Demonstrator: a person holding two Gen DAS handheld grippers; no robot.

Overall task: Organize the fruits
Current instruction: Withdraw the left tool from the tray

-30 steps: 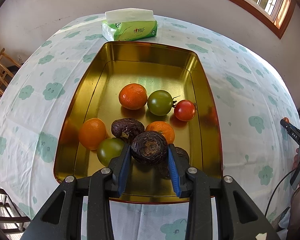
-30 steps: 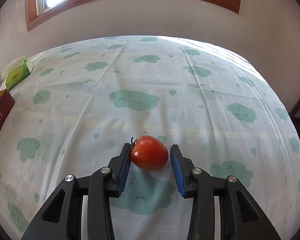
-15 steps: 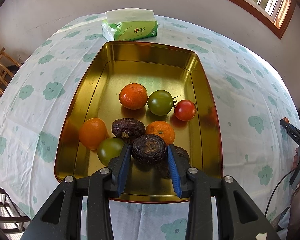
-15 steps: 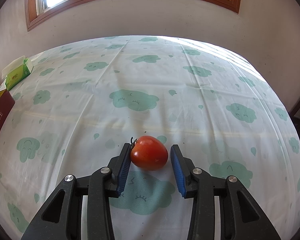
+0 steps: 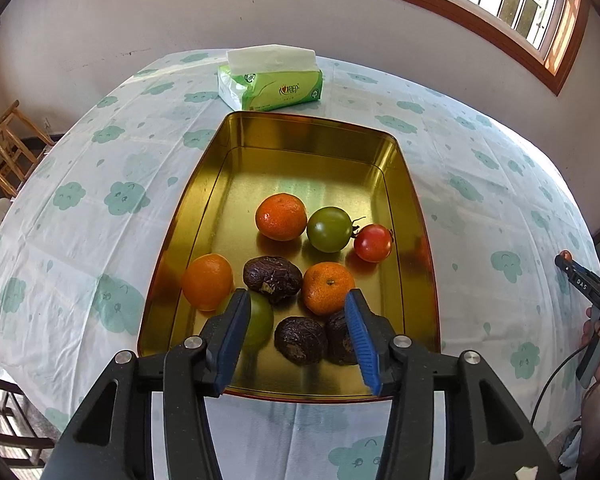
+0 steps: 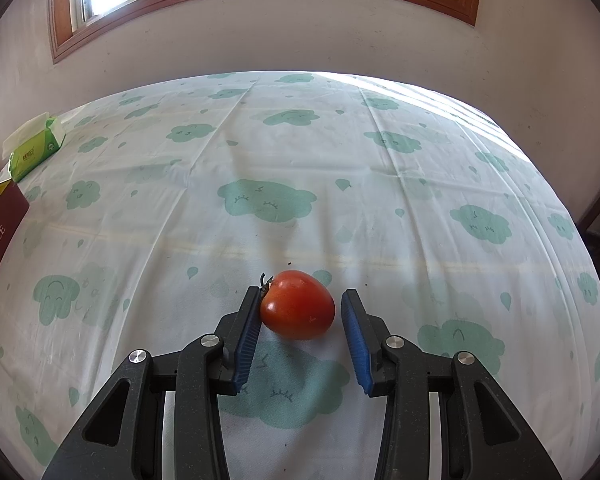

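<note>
My right gripper is straddling the red tomato on the worktop, stem against the left pad, right pad apart, while my left gripper is opening above the released passion fruit in the gold tin.

A cloud-print table carries 1 gold tin at left, a tissue pack beyond it, and a tomato near.

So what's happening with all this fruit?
A person is sorting fruit into a gold tin with two handheld grippers. The left gripper has just been opening, and a dark wrinkled fruit now lies in the tin below its jaws. The right gripper straddles a red tomato on the tablecloth, not squeezing it.
</note>
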